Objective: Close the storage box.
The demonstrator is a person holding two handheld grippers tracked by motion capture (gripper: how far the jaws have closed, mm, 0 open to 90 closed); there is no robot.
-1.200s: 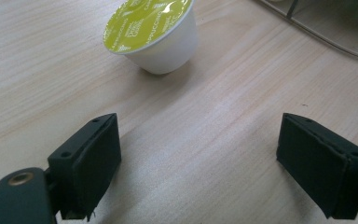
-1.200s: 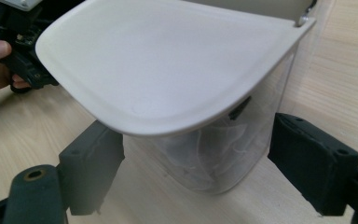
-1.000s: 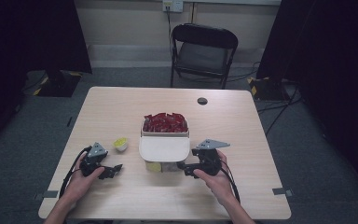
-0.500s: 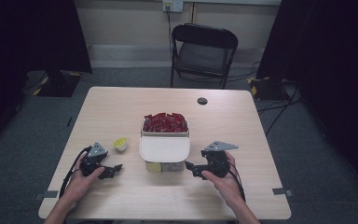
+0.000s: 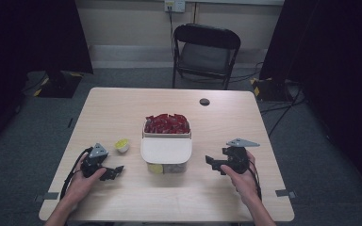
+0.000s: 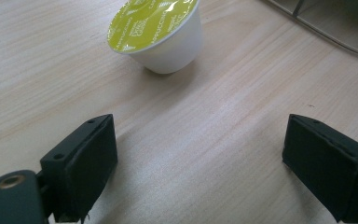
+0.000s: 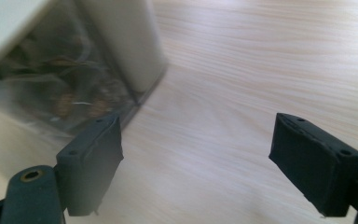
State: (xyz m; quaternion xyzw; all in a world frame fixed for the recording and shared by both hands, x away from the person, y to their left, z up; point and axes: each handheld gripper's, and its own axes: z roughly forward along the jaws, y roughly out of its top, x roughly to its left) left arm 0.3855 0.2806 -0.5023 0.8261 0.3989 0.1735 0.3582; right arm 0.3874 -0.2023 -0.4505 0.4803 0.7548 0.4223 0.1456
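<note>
A small white coffee capsule (image 6: 156, 28) with a yellow-green foil lid lies tilted on the table, just ahead of my left gripper (image 6: 200, 158). That gripper's jaws have just been opening and only bare wood lies between them. From above, the capsule (image 5: 121, 144) sits left of a clear box (image 5: 166, 153), and my left gripper (image 5: 115, 171) rests below it. A white lid covers the box's front half; red packets (image 5: 167, 123) fill the back. My right gripper (image 5: 212, 163) is open and apart from the box's right side. Its jaws (image 7: 196, 158) frame bare table beside the box's corner (image 7: 140, 70).
A small black disc (image 5: 204, 101) lies on the far part of the wooden table (image 5: 122, 108). A black folding chair (image 5: 206, 52) stands behind the table. Cables trail from both grippers towards the near edge.
My right gripper has drawn away to the right from the box's side. The left hand has stayed where it was, with its jaws a little wider.
</note>
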